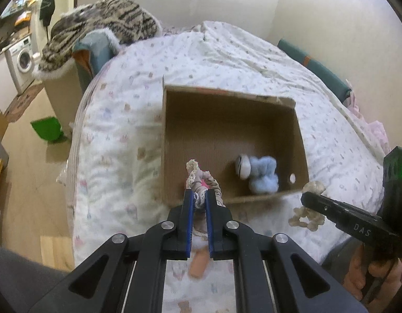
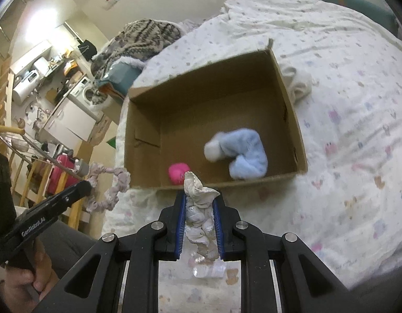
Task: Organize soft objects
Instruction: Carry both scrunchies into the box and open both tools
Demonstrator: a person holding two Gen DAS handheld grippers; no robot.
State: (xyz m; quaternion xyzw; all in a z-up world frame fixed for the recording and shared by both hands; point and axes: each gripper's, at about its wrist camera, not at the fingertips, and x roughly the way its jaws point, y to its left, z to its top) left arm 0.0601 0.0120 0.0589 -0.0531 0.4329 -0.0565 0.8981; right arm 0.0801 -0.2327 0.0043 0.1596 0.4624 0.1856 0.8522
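On a patterned quilt (image 1: 227,60): open cardboard box (image 2: 292,120) holding a blue plush toy (image 2: 242,154) and pink ball (image 2: 178,172); left gripper (image 1: 199,195) pinching a lace-trimmed scrunchie (image 1: 201,182); right gripper (image 2: 200,203) clamped on a silvery scrunchie (image 2: 201,208), both just short of the box's near wall.

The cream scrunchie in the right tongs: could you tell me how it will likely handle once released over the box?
The cream scrunchie looks floppy: it droops crumpled between the pads. Probably light, and unlikely to roll, so it should land limp in the cardboard box.
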